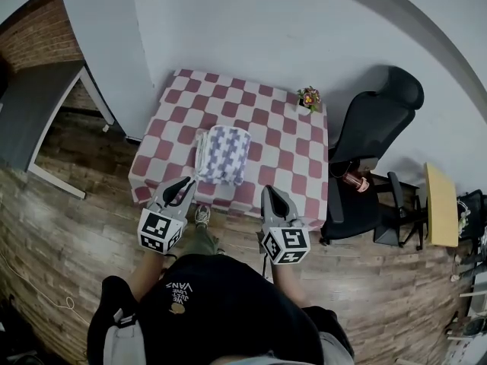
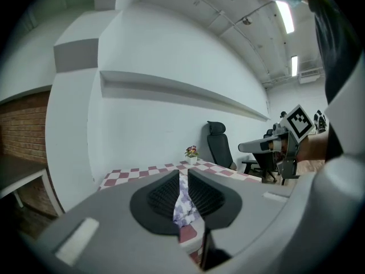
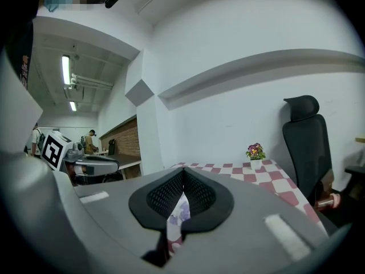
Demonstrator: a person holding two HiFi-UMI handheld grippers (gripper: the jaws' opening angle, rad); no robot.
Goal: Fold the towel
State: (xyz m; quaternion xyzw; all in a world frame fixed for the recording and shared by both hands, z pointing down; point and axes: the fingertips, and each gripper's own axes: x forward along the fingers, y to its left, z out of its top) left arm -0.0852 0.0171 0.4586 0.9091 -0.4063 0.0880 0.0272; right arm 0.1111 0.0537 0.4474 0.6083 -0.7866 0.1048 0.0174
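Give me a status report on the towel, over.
Left gripper jaws barely apart, right gripper shut, neither seems to hold anything. Towel lies on table ahead of both. Flowerpot at far corner, out of the way.

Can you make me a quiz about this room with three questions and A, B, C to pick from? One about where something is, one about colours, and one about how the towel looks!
1. Where does the small white pot of flowers stand?
A. on the table's far right corner
B. in the middle of the table
C. on the near left corner

2. What colours are the squares of the checked tablecloth?
A. blue and yellow
B. red and white
C. green and black

3. How does the white towel with purple shapes lie?
A. spread over the whole table
B. hanging on a hook
C. folded into a small bundle

Answers:
1 A, the pot sits at the corner by the wall.
2 B, the cloth shows red and white checks.
3 C, the towel covers only a small patch.
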